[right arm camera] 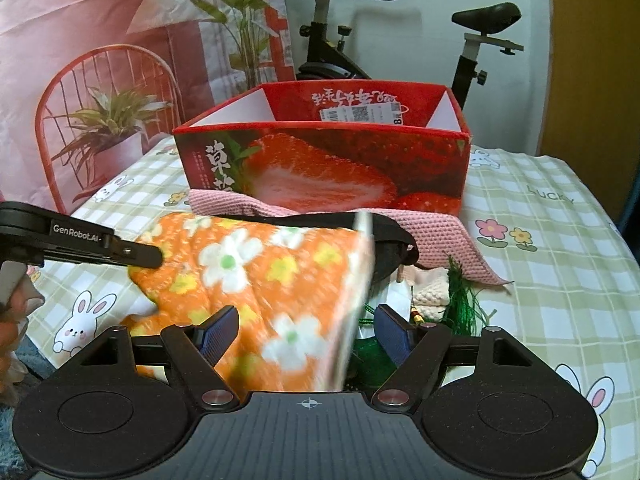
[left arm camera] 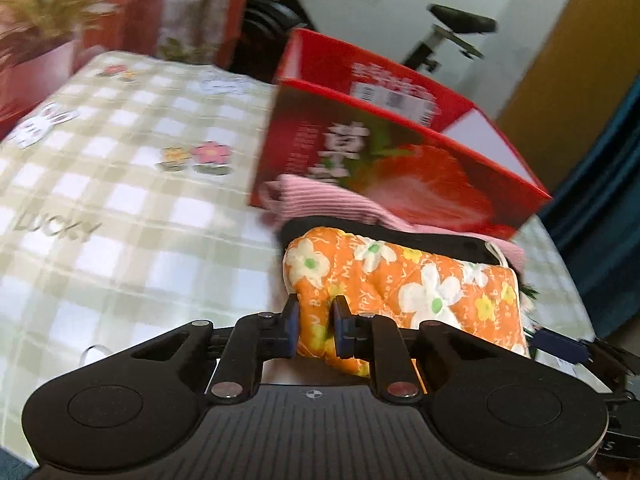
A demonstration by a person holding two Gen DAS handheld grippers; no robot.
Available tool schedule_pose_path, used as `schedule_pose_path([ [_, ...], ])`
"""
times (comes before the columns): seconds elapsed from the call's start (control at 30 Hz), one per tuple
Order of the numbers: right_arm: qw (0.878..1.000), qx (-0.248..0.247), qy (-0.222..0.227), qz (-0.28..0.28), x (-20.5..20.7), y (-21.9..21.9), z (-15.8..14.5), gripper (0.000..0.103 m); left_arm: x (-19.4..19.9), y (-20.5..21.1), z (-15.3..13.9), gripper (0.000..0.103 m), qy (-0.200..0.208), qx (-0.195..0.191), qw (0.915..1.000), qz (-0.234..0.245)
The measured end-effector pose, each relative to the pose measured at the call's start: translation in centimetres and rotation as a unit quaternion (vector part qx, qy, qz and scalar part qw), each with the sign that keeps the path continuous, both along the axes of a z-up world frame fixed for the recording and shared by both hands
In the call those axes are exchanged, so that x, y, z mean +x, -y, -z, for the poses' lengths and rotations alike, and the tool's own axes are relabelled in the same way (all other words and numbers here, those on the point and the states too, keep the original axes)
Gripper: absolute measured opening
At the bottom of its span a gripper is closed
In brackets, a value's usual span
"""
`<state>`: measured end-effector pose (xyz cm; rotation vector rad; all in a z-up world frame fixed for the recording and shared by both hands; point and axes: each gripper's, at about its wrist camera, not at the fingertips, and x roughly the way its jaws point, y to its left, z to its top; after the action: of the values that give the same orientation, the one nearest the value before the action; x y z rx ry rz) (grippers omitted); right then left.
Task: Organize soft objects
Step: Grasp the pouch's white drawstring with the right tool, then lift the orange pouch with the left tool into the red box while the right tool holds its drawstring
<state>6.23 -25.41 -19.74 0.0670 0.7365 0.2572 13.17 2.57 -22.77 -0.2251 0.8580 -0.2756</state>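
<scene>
Between our left gripper's closed fingers we pinch the mitt's near edge, lifted off the cloth. Our right gripper gapes open, the mitt blurring between its pads without contact. At 12 o'clock sits the red box; a pink towel lies against its front, green tassel at 1 o'clock.

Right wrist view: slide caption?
Right tool open around orange floral mitt; left tool grips its far edge, strawberry box behind.
</scene>
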Motion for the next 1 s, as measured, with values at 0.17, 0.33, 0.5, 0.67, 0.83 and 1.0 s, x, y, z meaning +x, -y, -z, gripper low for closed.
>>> schedule_pose_path([
  [0.17, 1.0, 0.006, -0.005, -0.006, 0.2, -0.1, 0.1, 0.065, 0.1, -0.7, 0.7, 0.018, -0.015, -0.011, 0.9998, -0.008],
  [0.33, 1.0, 0.008, -0.01, -0.022, 0.4, -0.7, 0.4, 0.063, 0.1, -0.5, 1.0, 0.018, -0.018, -0.006, 0.9998, -0.003],
  [0.5, 0.999, 0.024, -0.015, -0.023, 1.6, -0.3, 0.9, 0.06, -0.2, -0.8, 1.7, 0.018, -0.025, -0.01, 0.9997, -0.002],
  [0.67, 0.999, 0.02, -0.013, -0.028, 1.8, -0.7, 0.5, 0.042, -0.3, -0.7, 1.6, 0.018, -0.02, -0.011, 0.9997, -0.001],
  [0.83, 0.999, 0.021, 0.027, -0.03, 0.8, -0.6, -1.4, 0.023, -1.1, -0.8, 0.4, 0.017, 0.008, -0.016, 0.9998, 0.004],
  [1.0, 0.997, 0.019, 0.053, -0.051, 0.2, -1.0, -2.9, 0.01, -1.9, -0.4, -0.9, 0.016, 0.036, -0.013, 0.9992, 0.012],
])
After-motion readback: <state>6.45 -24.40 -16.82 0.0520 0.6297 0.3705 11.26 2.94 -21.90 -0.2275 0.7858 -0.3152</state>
